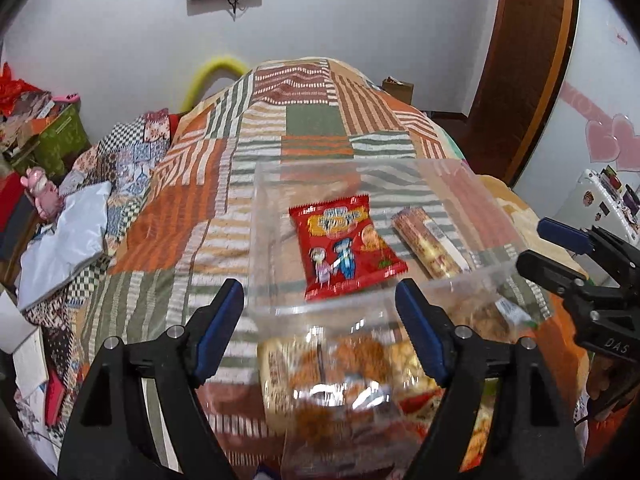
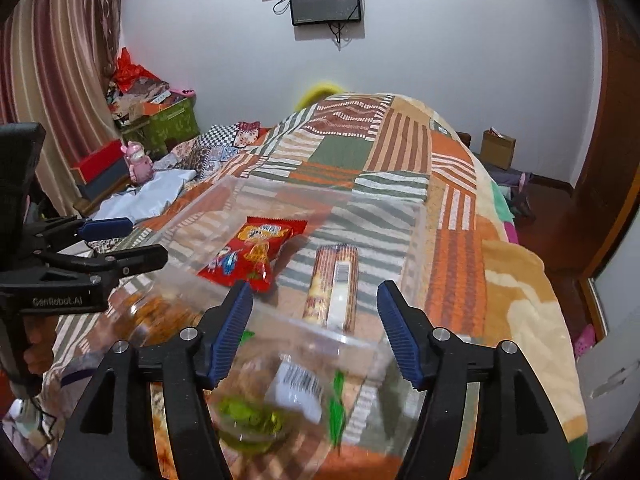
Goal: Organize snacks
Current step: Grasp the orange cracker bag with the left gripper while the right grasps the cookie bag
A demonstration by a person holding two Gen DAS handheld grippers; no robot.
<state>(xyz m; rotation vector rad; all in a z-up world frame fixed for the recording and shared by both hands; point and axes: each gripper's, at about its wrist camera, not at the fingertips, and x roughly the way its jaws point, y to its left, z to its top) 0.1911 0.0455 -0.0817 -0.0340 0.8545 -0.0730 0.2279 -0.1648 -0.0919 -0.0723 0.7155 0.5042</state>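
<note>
Two snacks lie in clear bin (image 1: 360,168) on bed: red packet (image 1: 344,242), biscuit roll (image 1: 428,242). Left gripper (image 1: 320,328) and right gripper (image 2: 314,330) both gape, empty. Packets probably light, crinkly, crushable; pinch the sealed edges.

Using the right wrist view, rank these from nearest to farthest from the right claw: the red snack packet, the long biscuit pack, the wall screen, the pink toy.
1. Long biscuit pack: inside the clear box, just ahead of the right claw.
2. Red snack packet: also in the box, ahead and to the left.
3. Pink toy: far left, beside the bed.
4. Wall screen: on the far wall, top centre.
</note>
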